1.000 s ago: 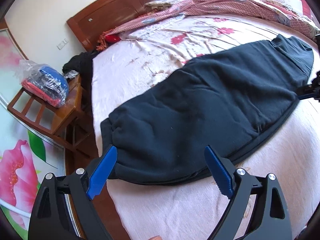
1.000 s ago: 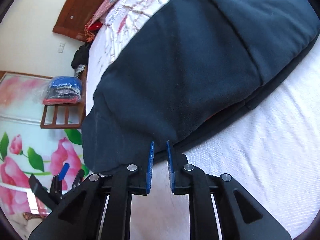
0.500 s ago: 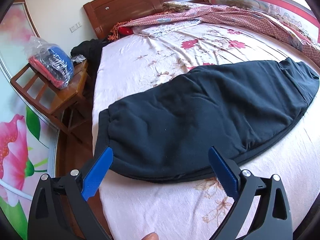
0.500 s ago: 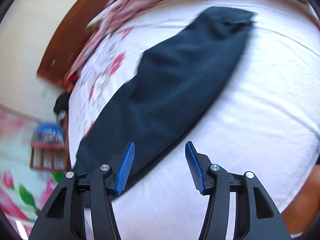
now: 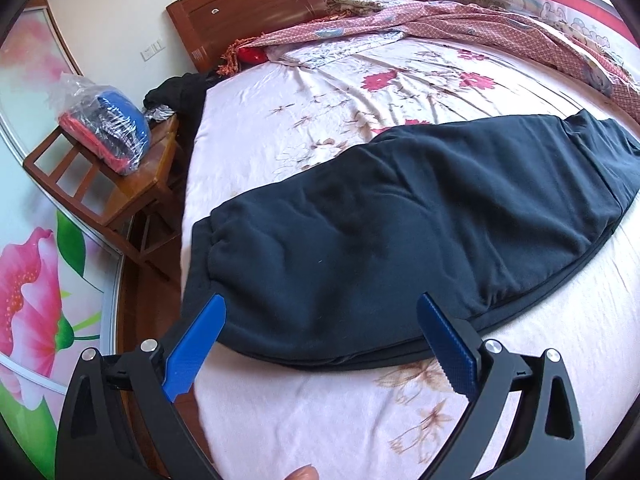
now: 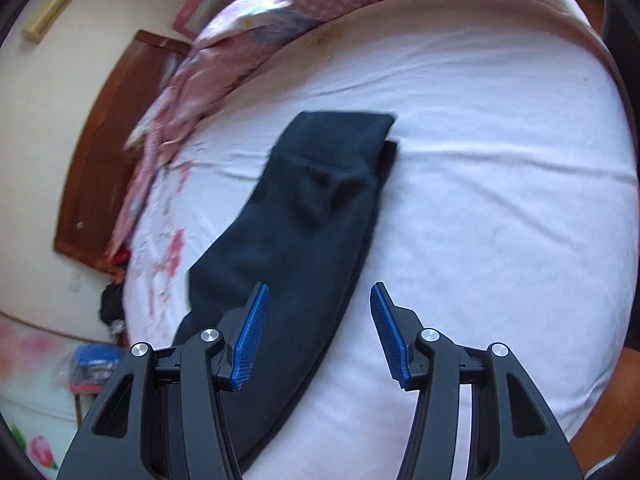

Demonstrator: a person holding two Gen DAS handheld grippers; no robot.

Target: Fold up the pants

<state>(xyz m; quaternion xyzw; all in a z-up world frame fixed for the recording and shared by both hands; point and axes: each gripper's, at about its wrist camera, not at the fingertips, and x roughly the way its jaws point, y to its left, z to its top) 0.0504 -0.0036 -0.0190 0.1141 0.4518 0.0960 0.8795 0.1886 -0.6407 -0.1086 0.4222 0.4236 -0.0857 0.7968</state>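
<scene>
The dark pants (image 5: pixel 400 240) lie flat on the bed (image 5: pixel 320 420), folded lengthwise into one long strip. The left gripper (image 5: pixel 320 336) hangs above them with its blue fingers (image 5: pixel 196 352) spread wide and nothing between them; the cuff end sits just ahead of its left finger, and the near edge of the strip runs across between the two tips. The right gripper (image 6: pixel 316 332) is likewise spread, holding nothing; the pants (image 6: pixel 304 232) stretch away ahead of it, under its left finger, with the waistband at the far end. Left of the left gripper a wooden stand (image 5: pixel 120 184) carries a plastic-wrapped bundle (image 5: pixel 108 132)
</scene>
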